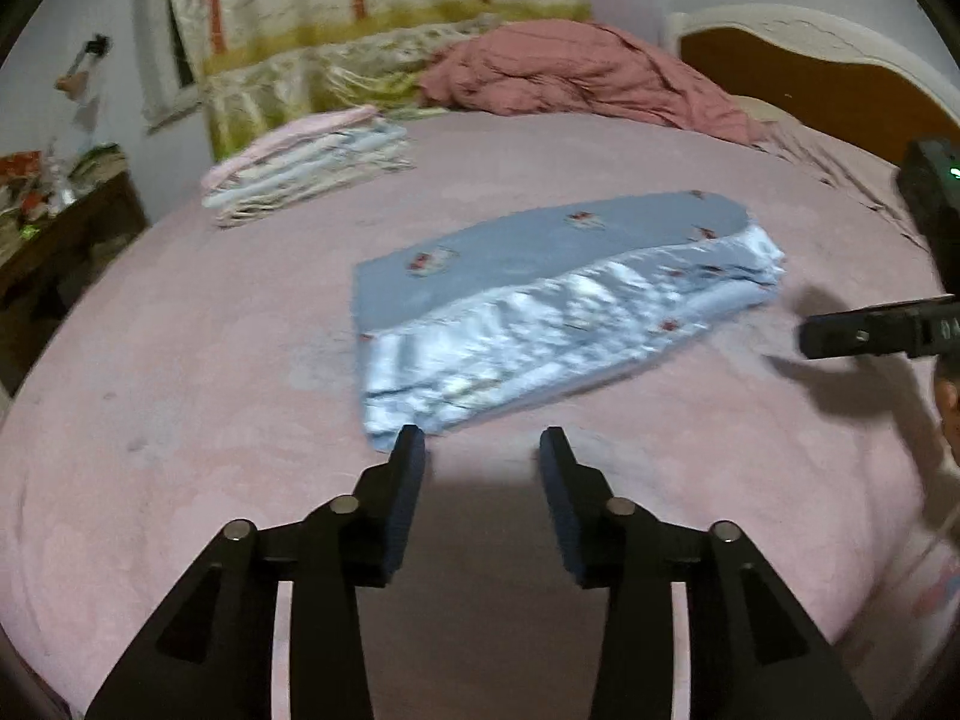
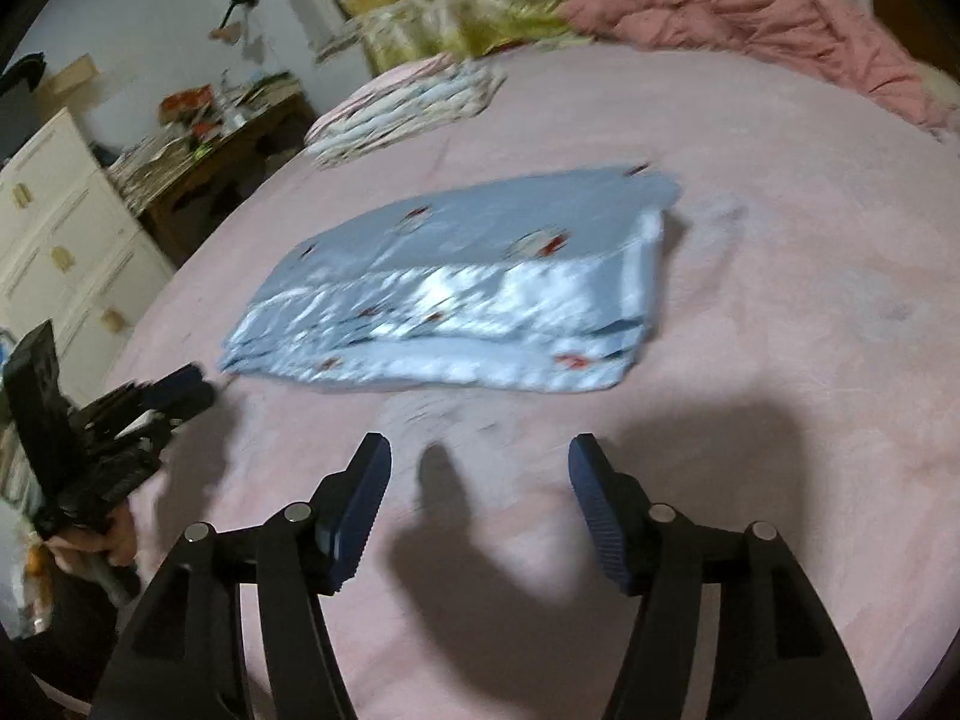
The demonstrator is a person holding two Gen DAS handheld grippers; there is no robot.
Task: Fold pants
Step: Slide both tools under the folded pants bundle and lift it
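The light blue satin pants with small red prints lie folded in a flat rectangular bundle on the pink bed. They also show in the right wrist view. My left gripper is open and empty, just short of the bundle's near corner. My right gripper is open and empty, a little short of the bundle's near edge. The right gripper shows at the right edge of the left wrist view. The left gripper shows at the left edge of the right wrist view.
A stack of folded clothes lies at the far left of the bed. A crumpled pink blanket lies at the far side by the headboard. A cluttered wooden table and white drawers stand beside the bed.
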